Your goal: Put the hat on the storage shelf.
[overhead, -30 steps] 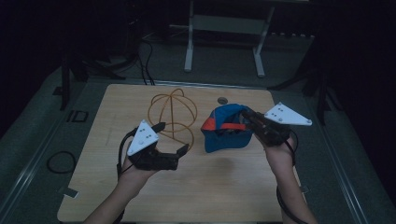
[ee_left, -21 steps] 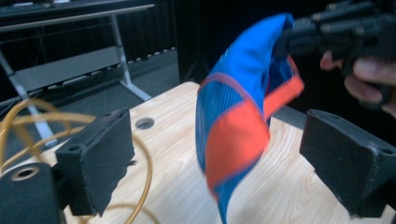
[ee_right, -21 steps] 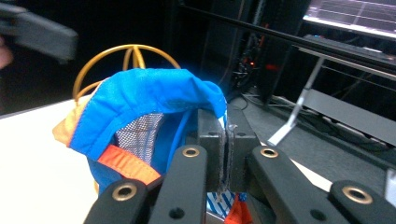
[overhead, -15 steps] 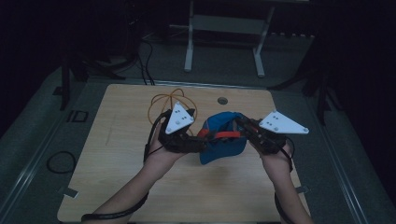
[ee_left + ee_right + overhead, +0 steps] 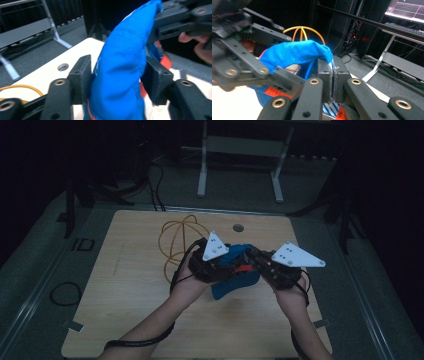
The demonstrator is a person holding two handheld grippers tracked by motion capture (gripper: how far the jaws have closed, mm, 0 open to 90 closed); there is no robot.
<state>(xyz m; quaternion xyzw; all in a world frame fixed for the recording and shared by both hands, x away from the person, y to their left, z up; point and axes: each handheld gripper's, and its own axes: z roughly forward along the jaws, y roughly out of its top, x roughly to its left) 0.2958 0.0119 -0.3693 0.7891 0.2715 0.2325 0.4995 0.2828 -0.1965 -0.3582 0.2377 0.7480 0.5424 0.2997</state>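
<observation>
L gripper (image 5: 117, 82) jaws closing round blue cap (image 5: 120, 75); R gripper (image 5: 333, 82) clamps rim.

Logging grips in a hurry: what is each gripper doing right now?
Left gripper: jaws just closing, blue cap between them, pads on it.
Right gripper: jaws shut on the cap's edge.

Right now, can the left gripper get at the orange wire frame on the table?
Probably not at once: the left gripper has the blue cap between its jaws, which have just been closing. The orange wire frame lies close behind it, unobstructed.
</observation>
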